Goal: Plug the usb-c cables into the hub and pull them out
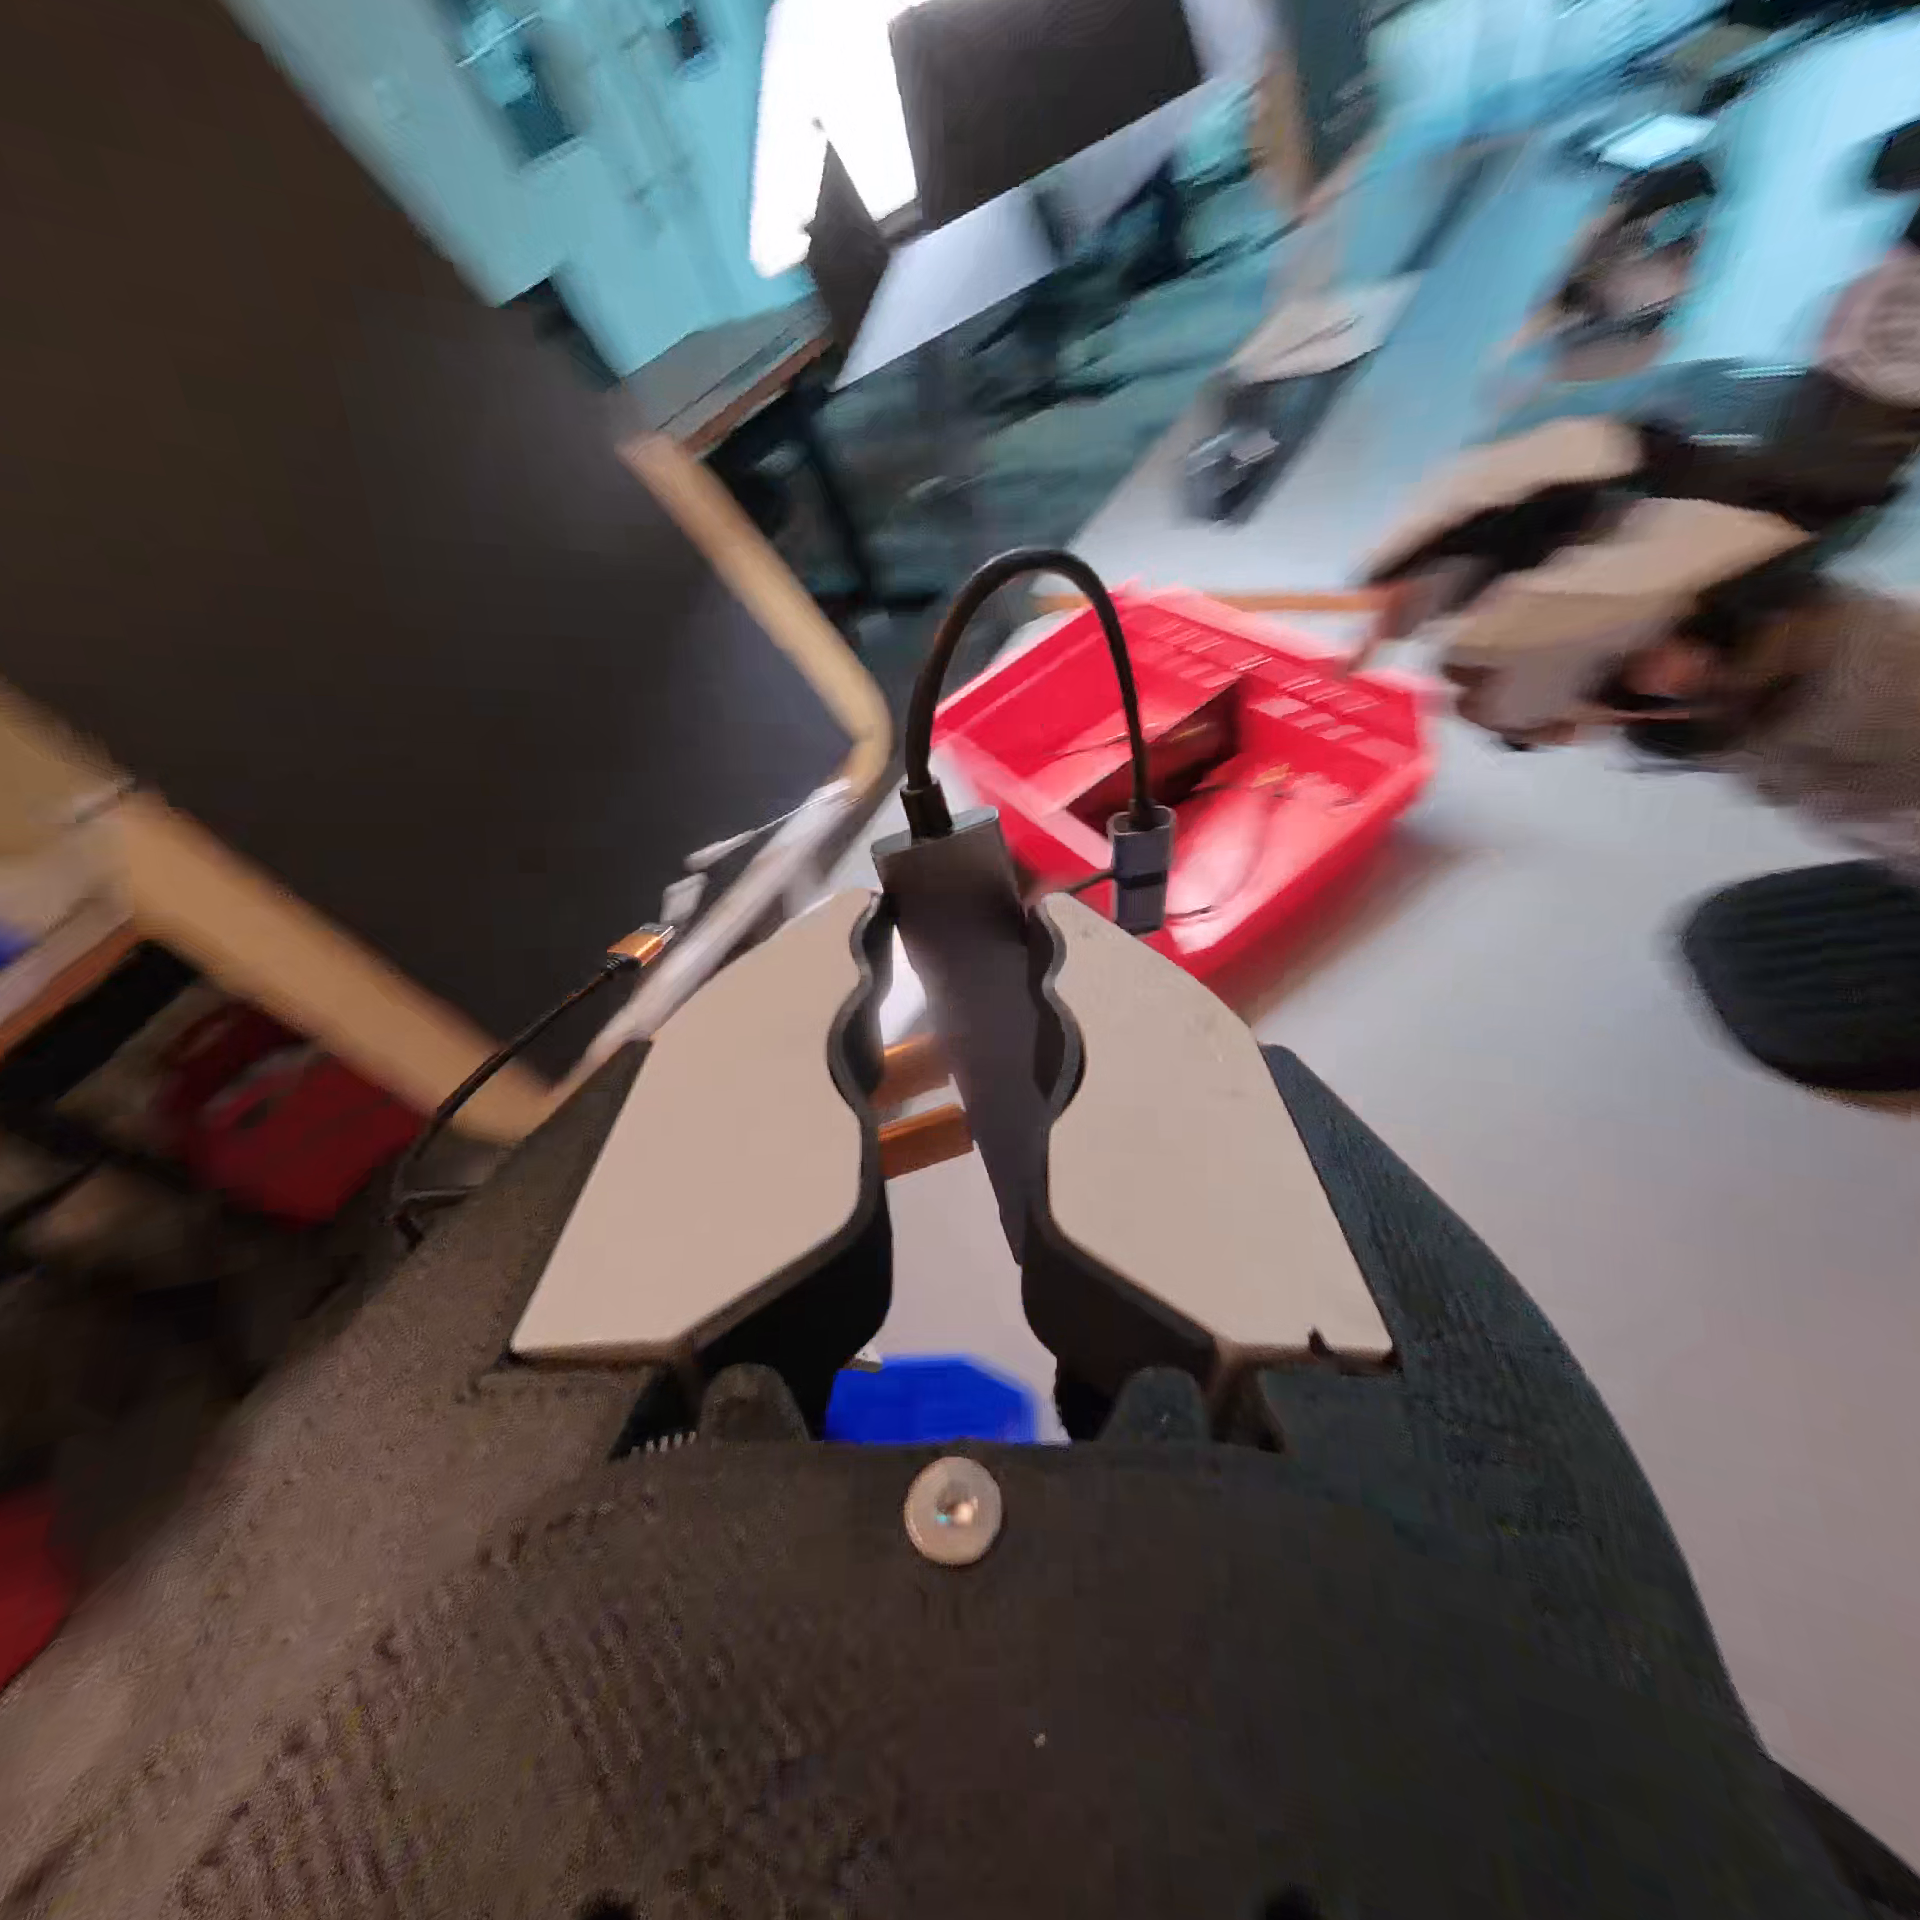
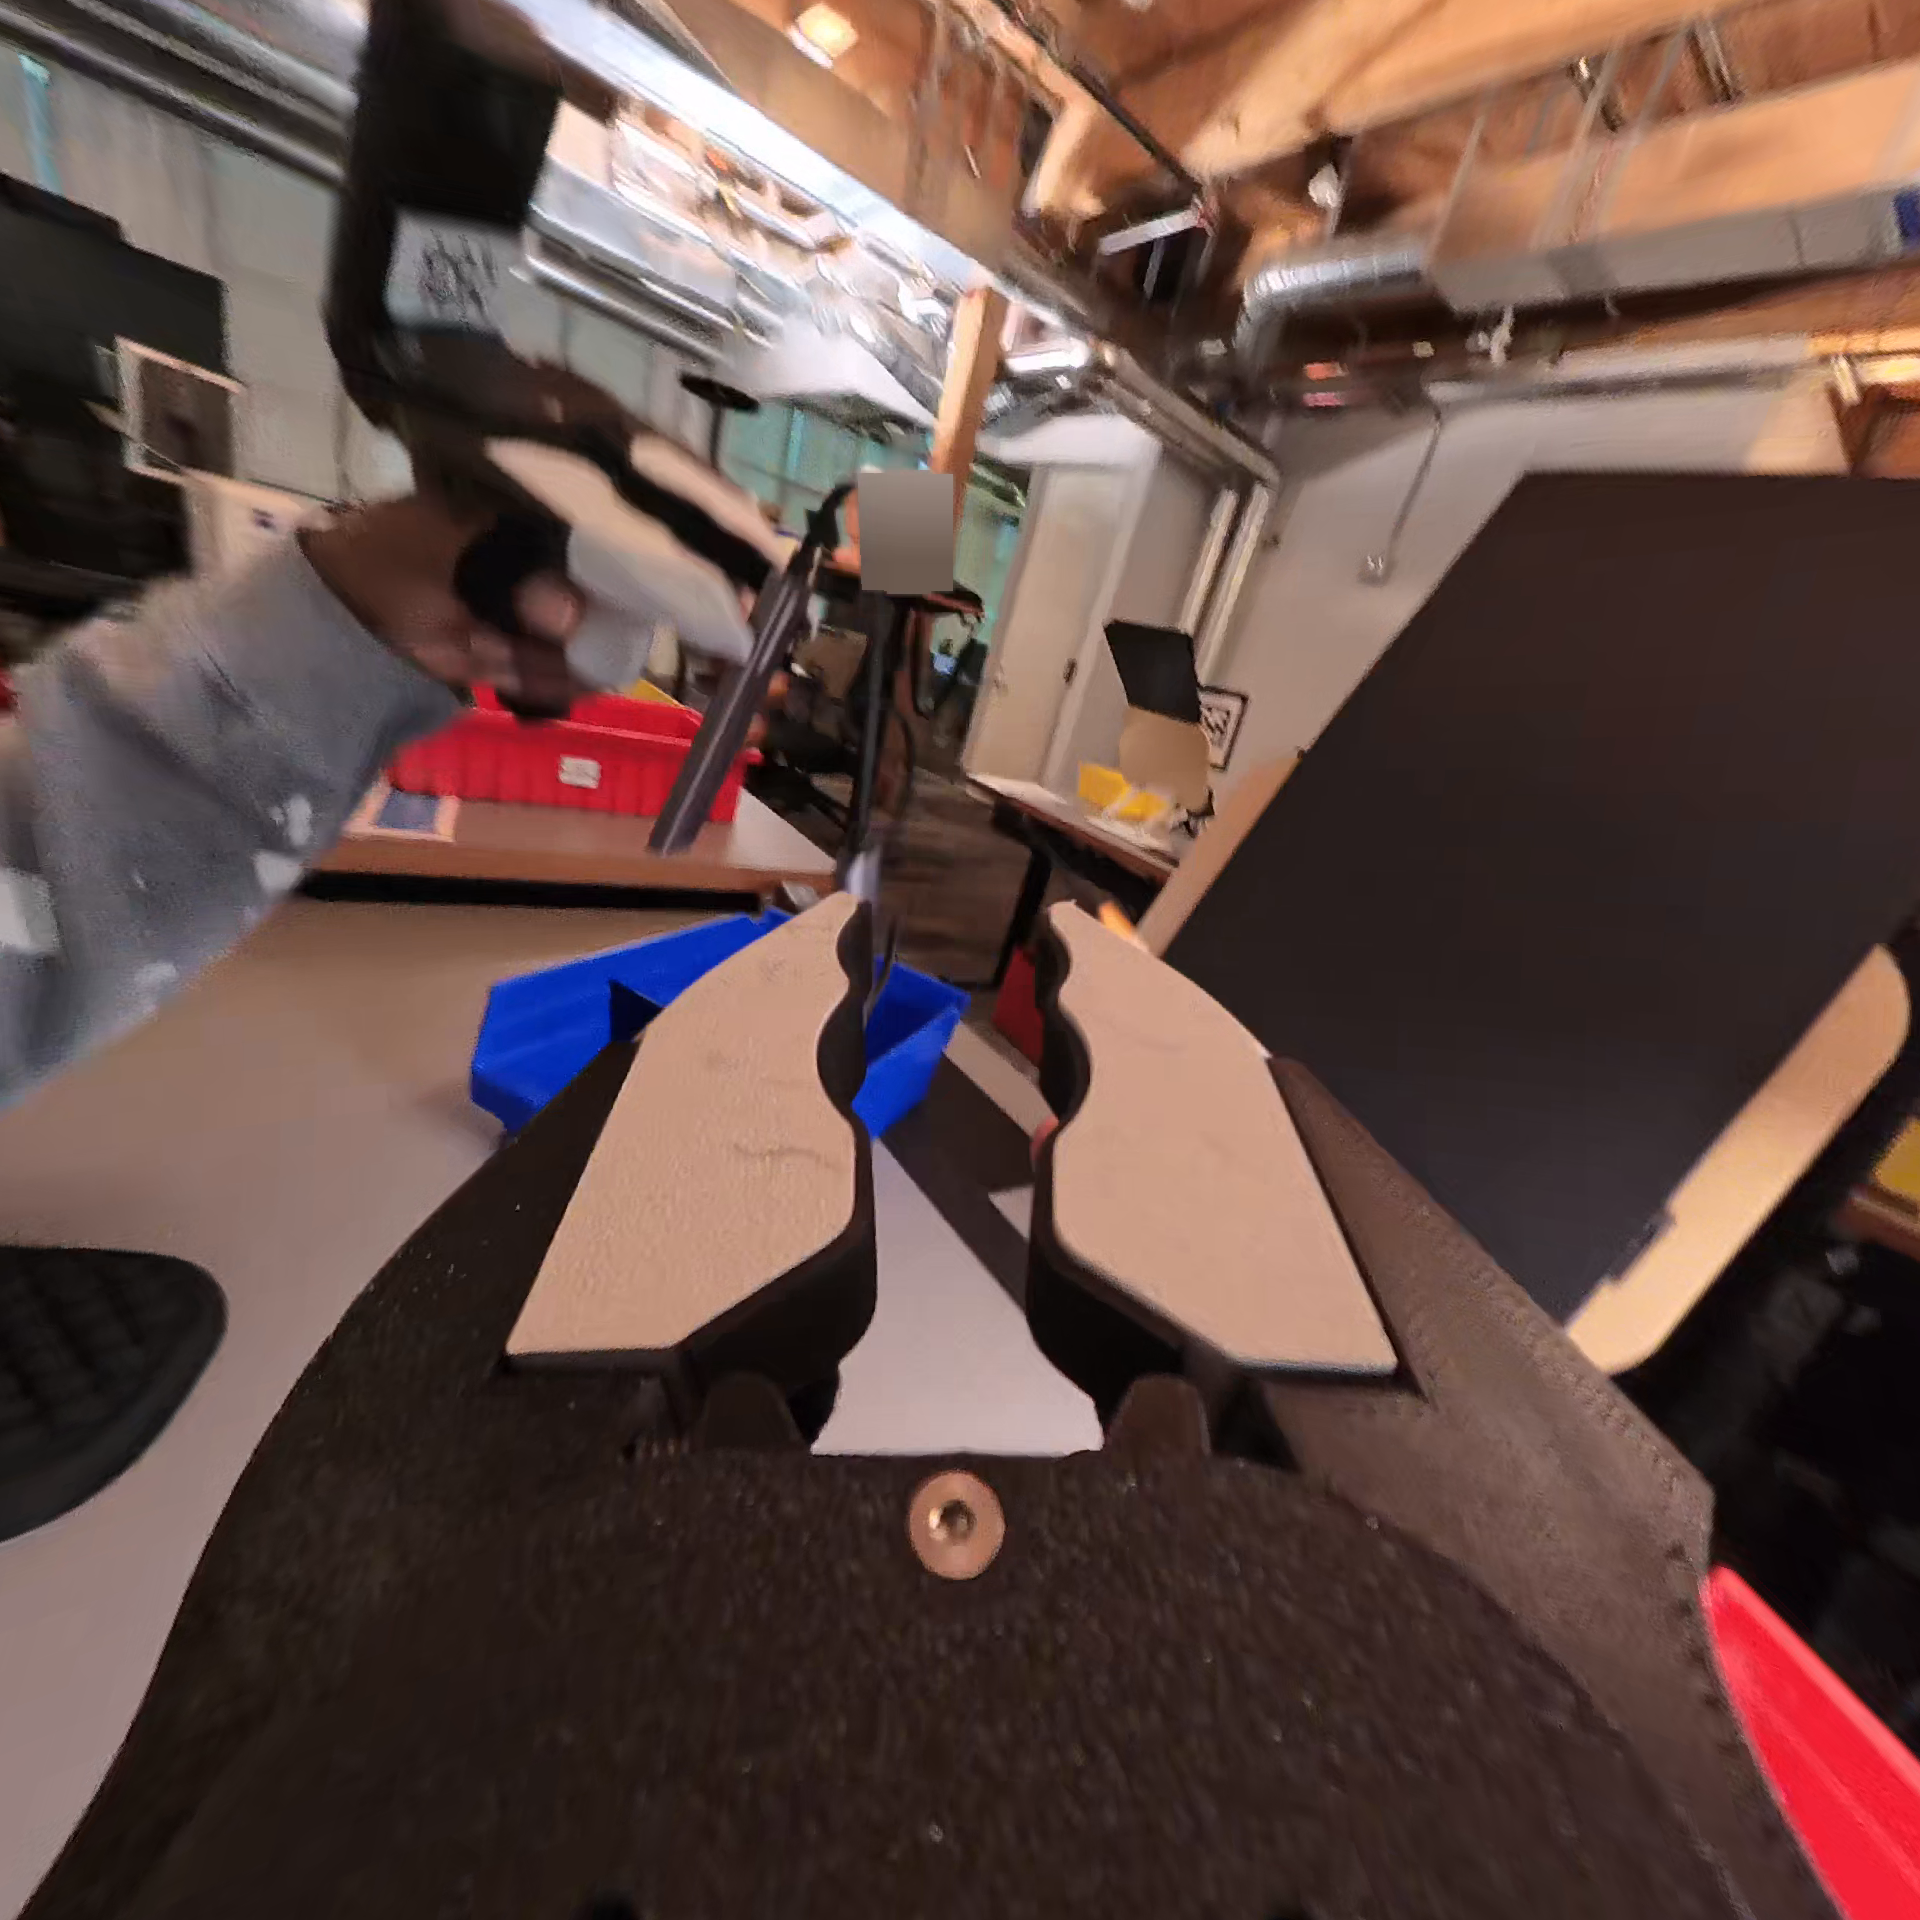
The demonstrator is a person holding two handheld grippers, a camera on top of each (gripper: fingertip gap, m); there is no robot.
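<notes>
Main risk: the hub sits canted in the left gripper, gripped along its thin edges only; insertion force from a plug would likely pivot it or push it back through the pads; the hub's own pigtail cable loops up off its far end and back down to a plug dangling just right of the hub, which could snag or get in the way

Second risk: both views are motion-blurred, so alignment on a small port is poor; a skewed entry could jam or scrape

Left jaws: nearly together, clamped on the hub, hub's far end sticking out past the tips

Right gripper: jaws part-open with a clear gap; a thin dark sliver shows against its left pad, cannot tell whether that is a cable or background; nothing clamped as far as visible

Loose usb-c cable: copper-coloured plug, left of the hub, below the dark board, ungripped; red bin behind the hub
</notes>
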